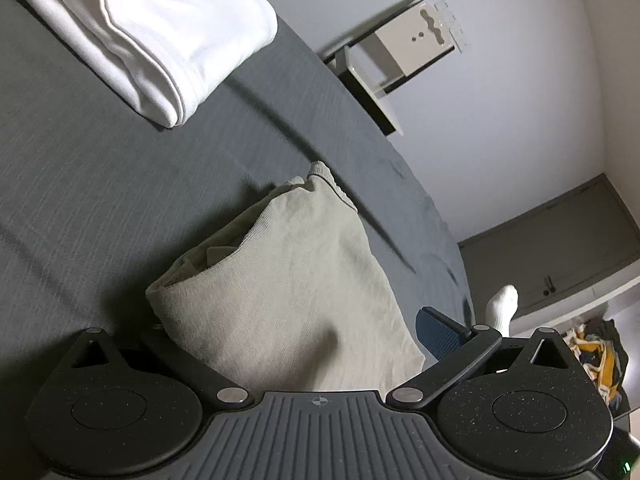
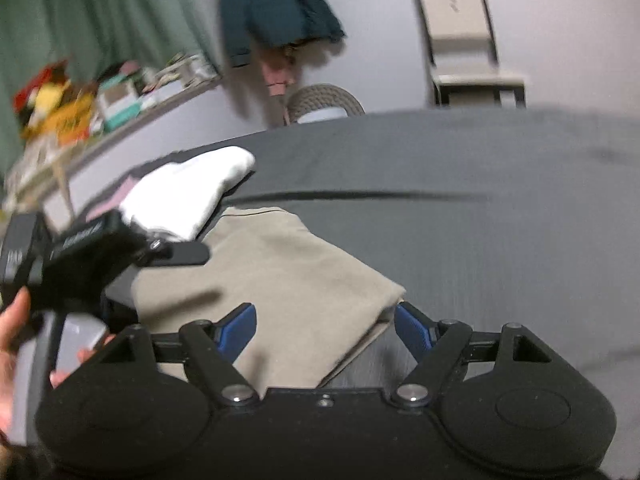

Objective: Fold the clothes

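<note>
Two folded garments [image 1: 280,280] on bed [image 1: 80,200]

Folded garment [image 2: 272,280]: lying on the bed [image 2: 480,208].
Folded stack [image 2: 192,192]: sitting just behind it.
Chair [image 2: 464,40]: standing beyond the bed.

No text can be read; white lettering on the left gripper [image 2: 182,254] body is too blurred to make out

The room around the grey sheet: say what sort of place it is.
Likely a bedroom: a bed with a grey sheet, clothes hanging on the wall, a cluttered shelf, and folded garments, white and beige.
</note>
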Available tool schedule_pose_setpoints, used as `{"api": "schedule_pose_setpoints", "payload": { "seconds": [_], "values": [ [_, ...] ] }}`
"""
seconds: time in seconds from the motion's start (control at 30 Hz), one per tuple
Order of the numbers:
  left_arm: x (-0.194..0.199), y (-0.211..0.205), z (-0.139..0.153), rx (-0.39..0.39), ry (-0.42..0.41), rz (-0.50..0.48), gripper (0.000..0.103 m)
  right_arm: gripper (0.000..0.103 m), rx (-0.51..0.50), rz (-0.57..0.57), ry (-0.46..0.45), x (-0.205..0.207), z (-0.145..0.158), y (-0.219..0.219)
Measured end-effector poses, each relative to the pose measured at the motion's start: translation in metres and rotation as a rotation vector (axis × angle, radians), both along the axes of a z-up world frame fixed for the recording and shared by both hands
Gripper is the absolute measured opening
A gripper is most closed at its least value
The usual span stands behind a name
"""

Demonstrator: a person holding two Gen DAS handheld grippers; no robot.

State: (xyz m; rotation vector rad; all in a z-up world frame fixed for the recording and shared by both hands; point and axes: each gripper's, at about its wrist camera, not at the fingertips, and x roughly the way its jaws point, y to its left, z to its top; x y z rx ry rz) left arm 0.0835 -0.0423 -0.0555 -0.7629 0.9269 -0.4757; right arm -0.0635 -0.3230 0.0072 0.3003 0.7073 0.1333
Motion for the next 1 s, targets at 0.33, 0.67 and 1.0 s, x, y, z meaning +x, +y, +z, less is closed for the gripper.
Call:
{"api": "schedule_pose_setpoints", "payload": {
  "seconds": [0.33, 0.67, 1.0],
  "values": [
    [0.003, 0.006, -0.005, -0.046, 0.031, -0.015, 0.103, 0.072, 0.336, -0.129, 0.149, 0.019, -0.052, -0.048],
    [0.002, 0.010, -0.007, -0.054, 0.084, 0.115, 0.087, 0.072, 0.558, -0.201, 0.158, 0.023, -0.068, -0.067],
    [-0.014, 0.015, -0.006, 0.029, 0.063, 0.164, 0.039, 0.070, 0.636, -0.218, 0.177, 0.037, -0.075, -0.066]
  ]
}}
